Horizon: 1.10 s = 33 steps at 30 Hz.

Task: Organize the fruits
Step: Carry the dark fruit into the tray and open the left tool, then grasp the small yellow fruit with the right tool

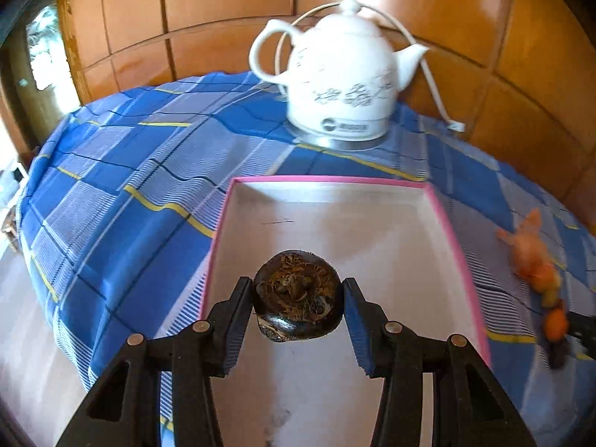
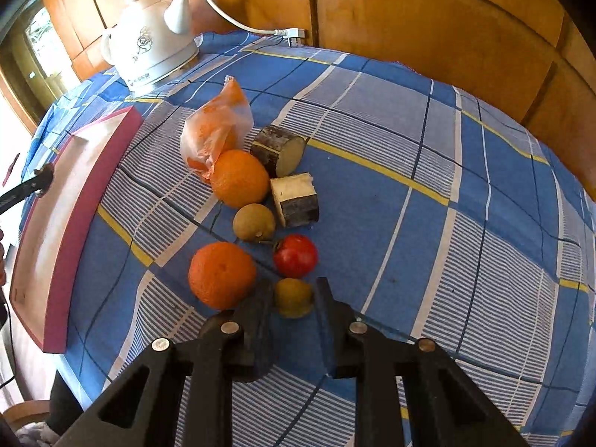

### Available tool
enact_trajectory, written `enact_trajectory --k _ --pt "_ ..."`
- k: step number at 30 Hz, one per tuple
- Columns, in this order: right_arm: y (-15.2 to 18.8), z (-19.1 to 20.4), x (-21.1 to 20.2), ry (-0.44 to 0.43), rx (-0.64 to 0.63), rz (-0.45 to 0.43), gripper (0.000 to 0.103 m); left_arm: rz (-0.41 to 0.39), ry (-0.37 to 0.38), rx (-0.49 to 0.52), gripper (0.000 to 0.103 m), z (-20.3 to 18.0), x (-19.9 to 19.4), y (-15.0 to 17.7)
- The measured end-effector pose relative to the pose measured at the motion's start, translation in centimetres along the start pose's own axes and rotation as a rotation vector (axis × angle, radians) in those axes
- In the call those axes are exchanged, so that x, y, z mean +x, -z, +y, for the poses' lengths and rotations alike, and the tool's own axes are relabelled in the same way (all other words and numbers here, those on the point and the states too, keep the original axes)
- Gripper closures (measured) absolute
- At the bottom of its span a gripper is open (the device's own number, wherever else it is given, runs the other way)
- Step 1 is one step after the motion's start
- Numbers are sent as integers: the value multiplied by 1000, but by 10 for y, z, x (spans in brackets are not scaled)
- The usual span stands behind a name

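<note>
Left wrist kettle [image 1: 335, 74]: one, logo unreadable.
Left tool [image 1: 298, 298]: clamps one dark brown fruit [image 1: 298, 307] over the pink-rimmed box [image 1: 443, 216].
Right wrist fruits: two oranges [image 2: 240, 177] (one more bagged), two cane pieces [image 2: 277, 149].
Right tool [image 2: 294, 298]: closed on a small yellow-green fruit [image 2: 293, 296] on the tabletop [image 2: 409, 260].

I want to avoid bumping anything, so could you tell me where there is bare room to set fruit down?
The pink-rimmed tray is bare across its floor beyond the dark fruit held in the left gripper. Open cloth lies between tray and kettle. It is crowded by the oranges around the right gripper.
</note>
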State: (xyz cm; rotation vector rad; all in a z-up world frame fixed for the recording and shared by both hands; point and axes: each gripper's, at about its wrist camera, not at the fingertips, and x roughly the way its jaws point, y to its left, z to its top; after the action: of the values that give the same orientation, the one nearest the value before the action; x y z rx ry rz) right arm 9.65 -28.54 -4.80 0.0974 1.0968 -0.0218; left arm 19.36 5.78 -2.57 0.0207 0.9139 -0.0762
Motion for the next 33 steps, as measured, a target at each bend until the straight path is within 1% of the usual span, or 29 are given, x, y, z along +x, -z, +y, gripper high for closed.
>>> enact_trajectory --k 1,2,3,4,5,9,10,11,13,14,16,20,24,28,30,33 --pt "0 -1 0 -3 7 0 81 -3 -24 0 54 0 0 1" --pt "0 -1 0 -5 13 -1 81 -22 -32 -5 51 -1 -5 3" --pt "0 -2 0 -7 18 -1 81 -40 -35 -8 48 -3 -10 5" --pt "0 -2 0 -10 23 -1 81 -69 -52 -13 40 -5 -19 8" --pt "0 -3 0 -13 29 -2 81 -98 -63 -19 36 -7 -28 10" --pt "0 -6 0 -24 49 -5 81 -183 -48 -38 33 -14 -63 19" --pt "1 -6 0 -25 53 -6 81 -205 -42 -40 31 -17 -72 21" --pt "2 -6 -1 -26 57 -8 81 -226 -40 -41 24 -20 -80 24" --pt "3 -7 -1 -32 70 -13 81 -260 -40 -45 16 -24 -94 28" --pt "4 -7 -2 -32 75 -17 81 -288 -42 -45 13 -27 -105 33" --pt "7 -6 -4 -21 73 -30 81 -313 -46 -41 10 -31 -115 36" --pt "13 -1 -9 5 69 -59 81 -340 -50 -19 10 -40 -132 47" --pt "17 -5 -17 11 85 -92 82 -338 -55 -14 9 -45 -140 54" --pt "20 -7 -40 20 110 -167 82 -334 -63 -9 9 -48 -143 61" --pt "20 -3 -53 14 105 -205 82 -329 -64 -7 9 -49 -143 63" --pt "18 15 -74 -39 64 -264 82 -324 -63 -4 9 -50 -143 67"
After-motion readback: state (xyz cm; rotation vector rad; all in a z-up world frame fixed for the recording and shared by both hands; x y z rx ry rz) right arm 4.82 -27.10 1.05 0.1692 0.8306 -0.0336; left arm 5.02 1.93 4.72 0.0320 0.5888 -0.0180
